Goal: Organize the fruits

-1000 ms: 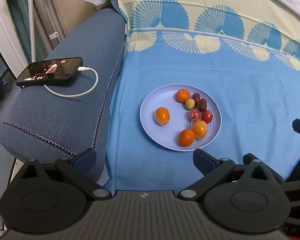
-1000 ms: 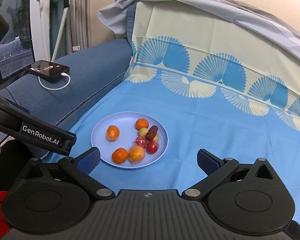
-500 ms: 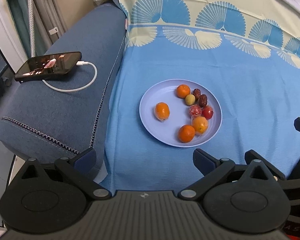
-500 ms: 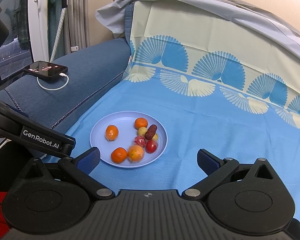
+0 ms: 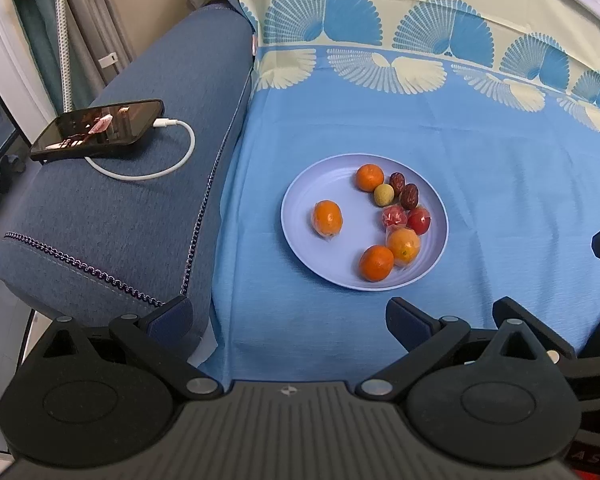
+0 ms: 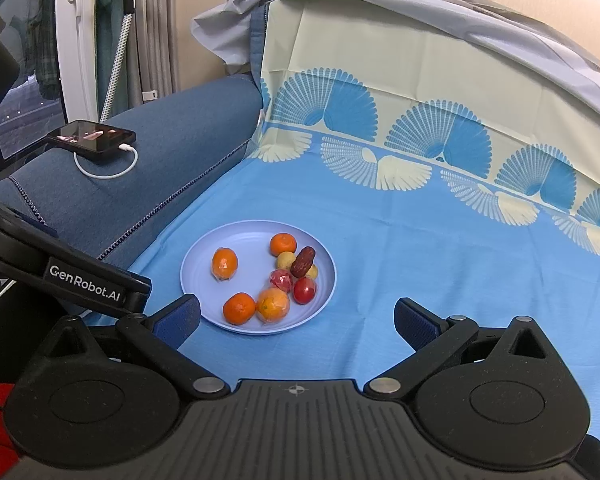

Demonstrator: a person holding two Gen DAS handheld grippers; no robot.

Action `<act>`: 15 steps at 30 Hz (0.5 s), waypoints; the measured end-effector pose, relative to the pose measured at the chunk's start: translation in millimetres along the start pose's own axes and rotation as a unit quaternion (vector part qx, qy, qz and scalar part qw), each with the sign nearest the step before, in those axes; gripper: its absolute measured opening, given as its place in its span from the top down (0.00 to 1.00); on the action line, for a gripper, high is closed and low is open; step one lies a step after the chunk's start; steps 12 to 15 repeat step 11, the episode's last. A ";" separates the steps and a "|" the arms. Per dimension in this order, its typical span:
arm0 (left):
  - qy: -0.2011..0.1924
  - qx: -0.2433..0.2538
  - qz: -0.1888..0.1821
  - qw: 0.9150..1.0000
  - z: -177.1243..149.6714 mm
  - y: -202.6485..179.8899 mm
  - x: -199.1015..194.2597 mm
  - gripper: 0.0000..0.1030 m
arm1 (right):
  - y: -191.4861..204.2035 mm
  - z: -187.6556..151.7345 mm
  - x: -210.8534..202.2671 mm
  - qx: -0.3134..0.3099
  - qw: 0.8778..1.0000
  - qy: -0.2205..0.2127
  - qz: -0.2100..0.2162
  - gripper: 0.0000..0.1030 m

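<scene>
Both tools idle, nothing gripped. Left tool (image 5: 288, 312) sits bottom centre of its frame with jaws spread wide; right tool (image 6: 298, 316) the same in its frame.

Fruit all on the lilac plate (image 5: 300, 204), centre frame, on the blue cloth (image 5: 500, 184) over a sofa seat.

Handling, my guess:
- Bare mandarins, (image 5: 369, 177) and (image 5: 376, 263): light, round, slightly soft. Grip across the widest part, gentle squeeze.
- Film-wrapped oranges, (image 5: 327, 218) and (image 5: 403, 245): wrap is likely slick, expect slip.
- Cherry tomato (image 5: 419, 220): smooth, thin-skinned, easy to crush or squirt out.
- Two red dates (image 5: 404, 190): small, firm, touching each other; grip across the short axis.

The lone wrapped orange left of the cluster has most clearance. Phone (image 5: 98, 129) upper left, well clear.
</scene>
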State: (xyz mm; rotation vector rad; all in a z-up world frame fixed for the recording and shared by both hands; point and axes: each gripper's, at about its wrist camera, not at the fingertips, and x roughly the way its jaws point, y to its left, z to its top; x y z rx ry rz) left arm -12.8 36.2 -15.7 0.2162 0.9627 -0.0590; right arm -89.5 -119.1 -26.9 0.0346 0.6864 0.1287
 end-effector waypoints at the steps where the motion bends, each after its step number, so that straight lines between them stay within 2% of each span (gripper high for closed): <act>1: 0.000 0.000 0.000 1.000 -0.1 0.0 0.3 0.00 | 0.0 -0.3 0.0 0.000 1.000 0.000 0.000 0.01; 15: -0.004 0.005 0.011 1.000 -2.7 -2.8 0.5 0.00 | 2.3 -2.2 3.2 0.000 1.000 0.002 0.007 0.01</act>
